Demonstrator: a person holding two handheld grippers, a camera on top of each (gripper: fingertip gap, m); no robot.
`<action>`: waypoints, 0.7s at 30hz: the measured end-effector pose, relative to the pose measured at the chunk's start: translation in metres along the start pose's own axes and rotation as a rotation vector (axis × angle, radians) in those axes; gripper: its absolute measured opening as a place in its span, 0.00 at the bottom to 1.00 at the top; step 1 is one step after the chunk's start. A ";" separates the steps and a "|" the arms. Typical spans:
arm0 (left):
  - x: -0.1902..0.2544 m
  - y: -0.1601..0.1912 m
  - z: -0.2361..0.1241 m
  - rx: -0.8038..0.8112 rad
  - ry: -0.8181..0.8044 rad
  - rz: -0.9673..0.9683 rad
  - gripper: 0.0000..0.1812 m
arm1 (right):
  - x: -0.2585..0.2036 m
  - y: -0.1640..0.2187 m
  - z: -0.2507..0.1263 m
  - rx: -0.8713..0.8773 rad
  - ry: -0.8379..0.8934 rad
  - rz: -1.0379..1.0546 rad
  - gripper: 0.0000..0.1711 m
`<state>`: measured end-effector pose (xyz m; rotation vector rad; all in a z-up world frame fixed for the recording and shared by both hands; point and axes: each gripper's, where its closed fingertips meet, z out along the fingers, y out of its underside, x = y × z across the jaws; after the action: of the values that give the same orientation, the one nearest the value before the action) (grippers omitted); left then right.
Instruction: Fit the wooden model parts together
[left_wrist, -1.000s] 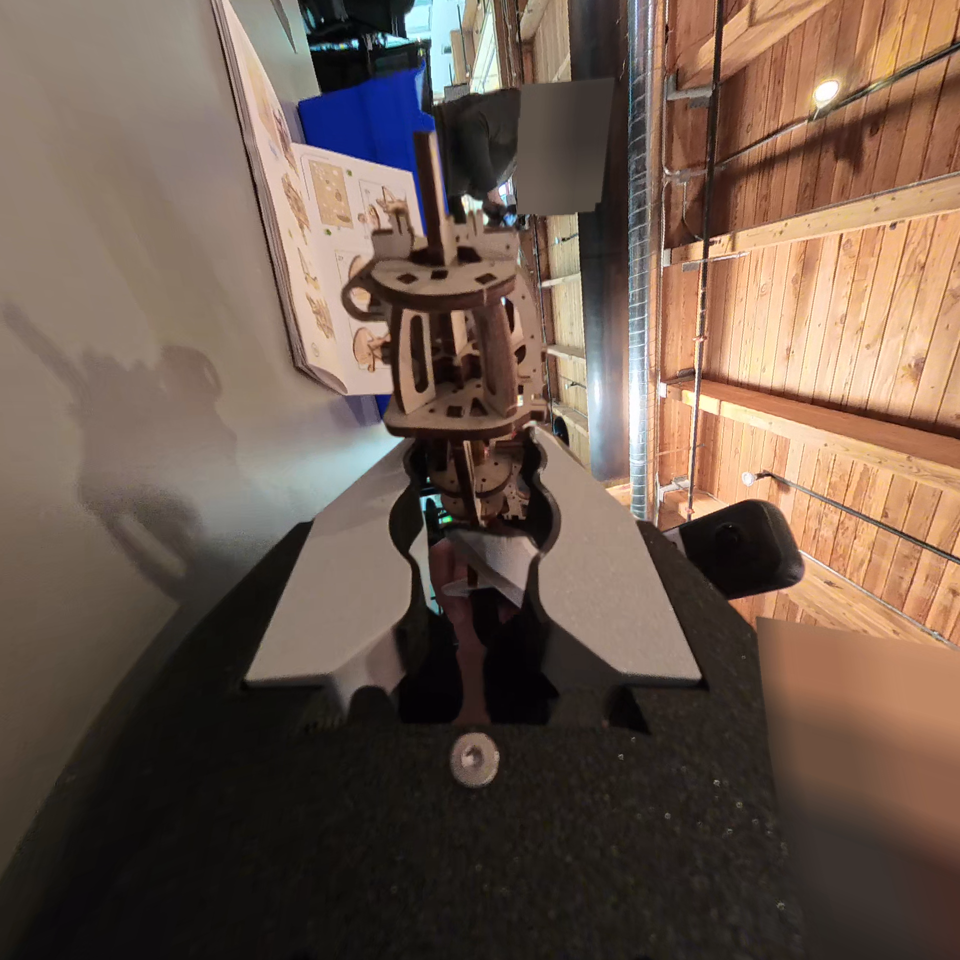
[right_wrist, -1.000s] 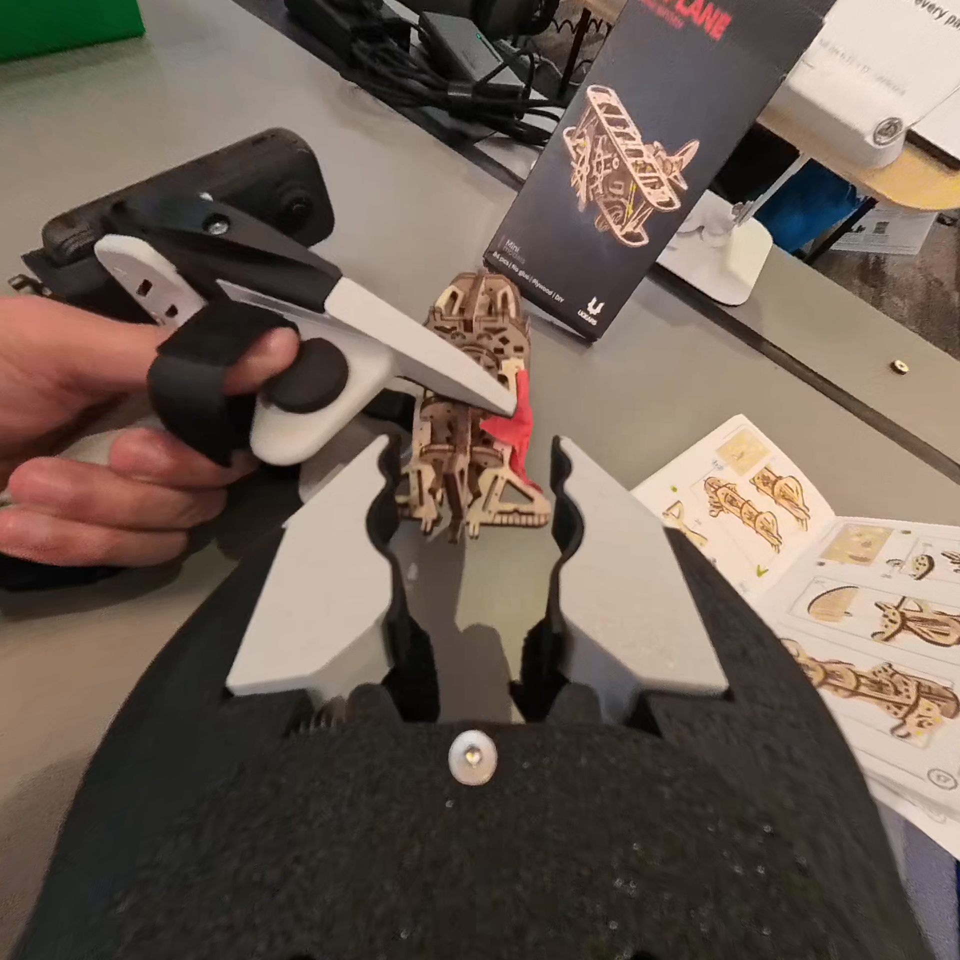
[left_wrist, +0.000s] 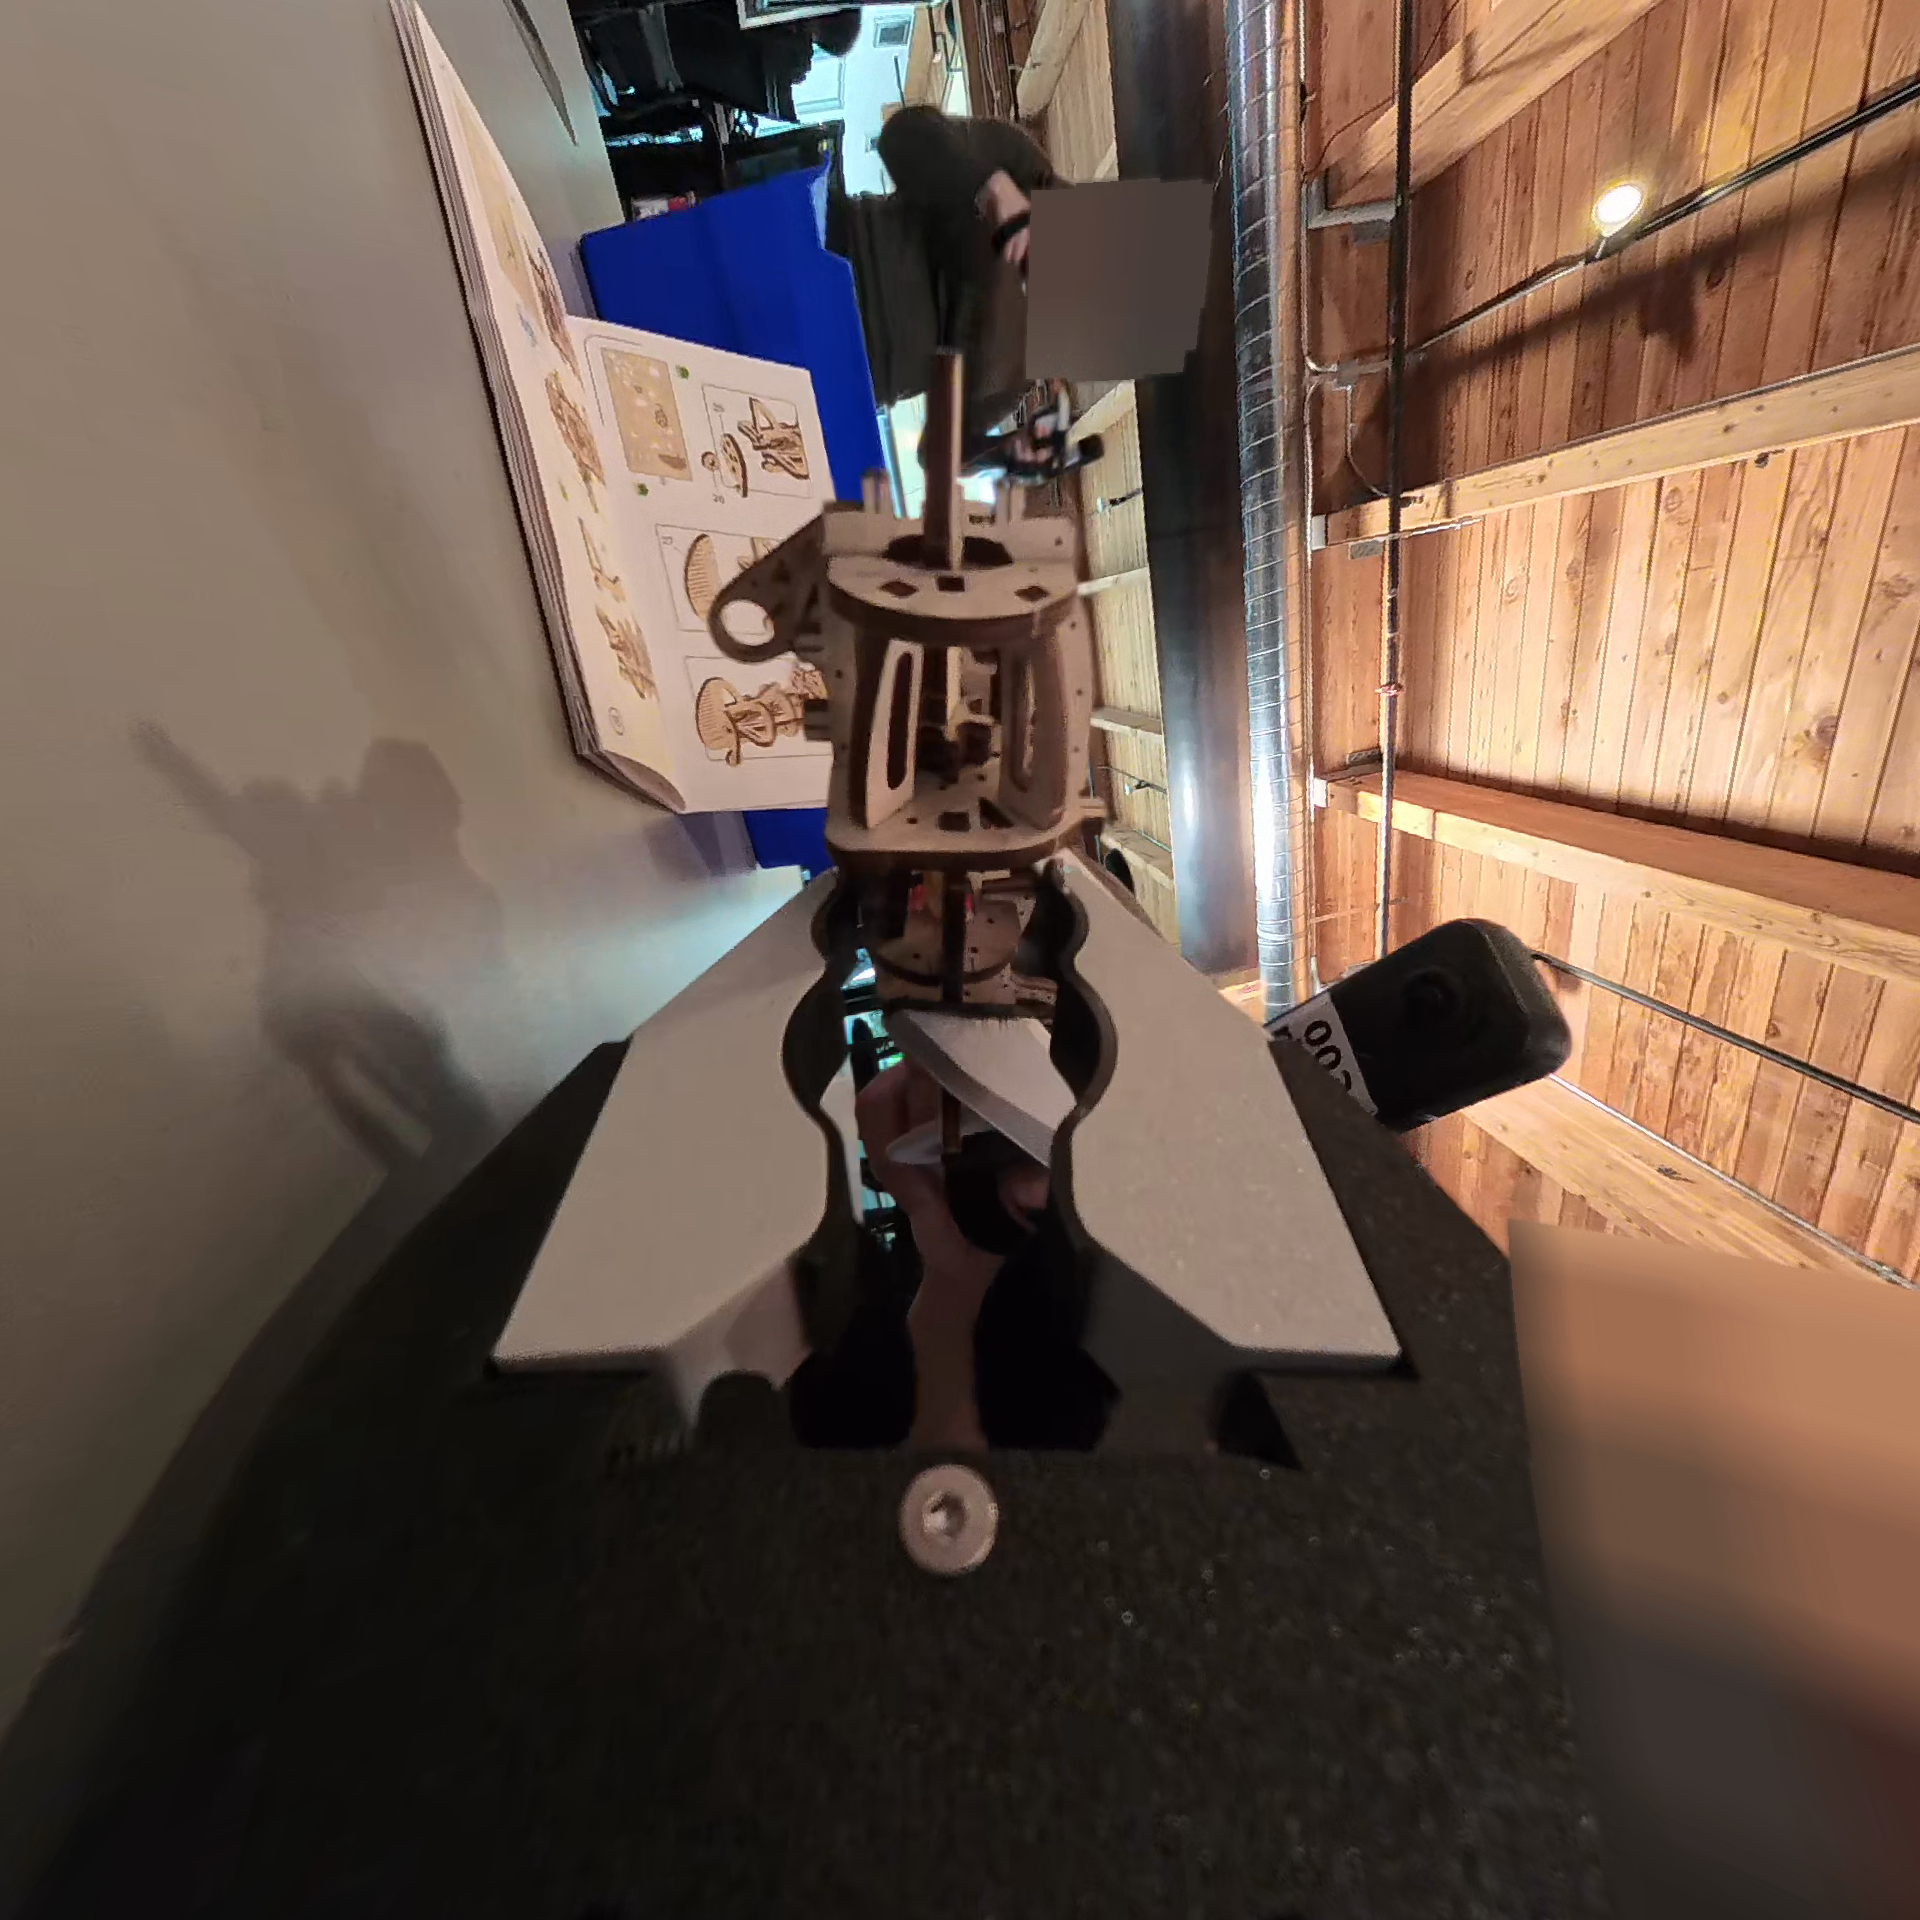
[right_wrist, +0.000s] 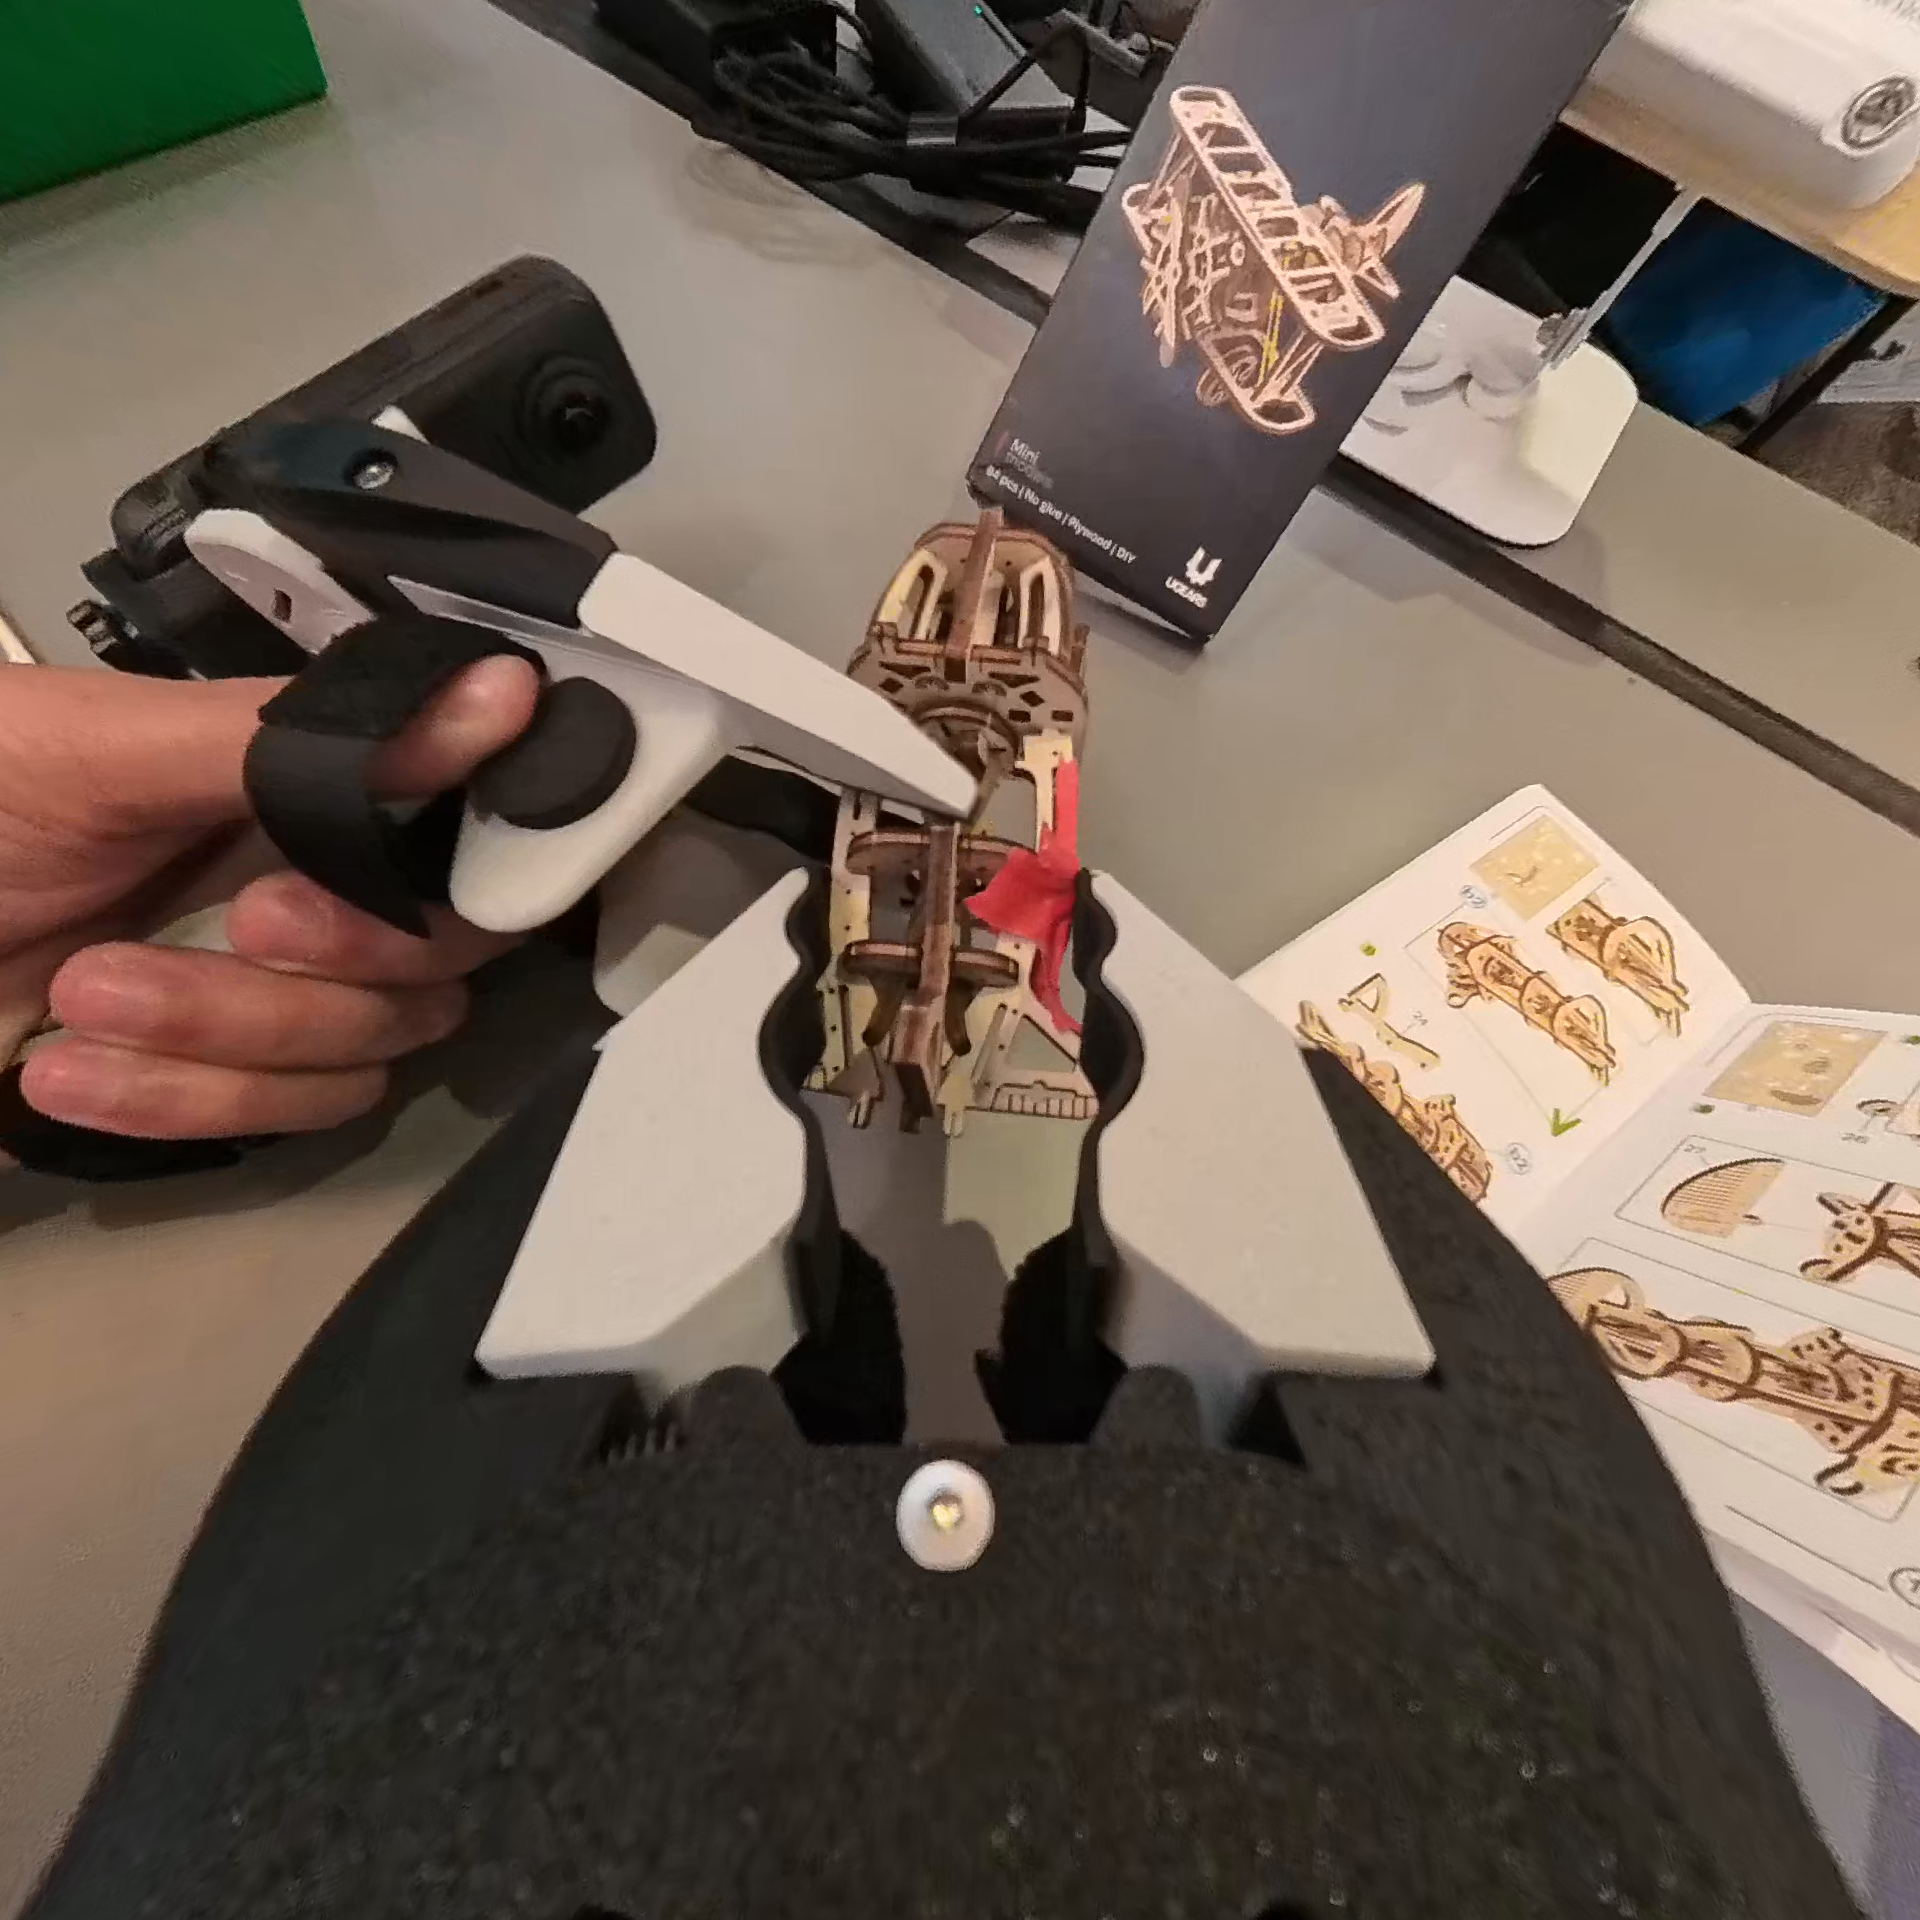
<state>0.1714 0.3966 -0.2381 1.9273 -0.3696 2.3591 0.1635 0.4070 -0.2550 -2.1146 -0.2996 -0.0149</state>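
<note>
Tongs, right: grey wedge fingers, wavy black pads, speckled black body, silver screw behind them.

box: dark kit box standing at 12 o'clock in the right wrist view, with small white print and a logo along its bottom edge, not quoting it
booklet: open instruction booklet at 3 o'clock, with tiny step numbers beside the drawings; it's also at 11 o'clock in the left wrist view
sticker: white label with dark digits, on the black camera at 3 o'clock in the left view
</note>
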 end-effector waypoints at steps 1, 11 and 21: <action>0.000 0.001 0.001 -0.003 -0.007 0.007 0.18 | 0.001 0.000 0.000 -0.001 -0.001 0.001 0.27; -0.008 0.005 0.002 -0.027 -0.090 0.057 0.17 | 0.003 0.005 0.002 -0.025 0.022 -0.033 0.27; -0.001 0.000 -0.001 0.007 -0.068 0.092 0.17 | 0.002 -0.003 -0.005 0.046 0.060 -0.102 0.26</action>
<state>0.1706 0.3966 -0.2390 2.0412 -0.4651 2.3570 0.1653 0.4048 -0.2501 -2.0477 -0.3687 -0.1305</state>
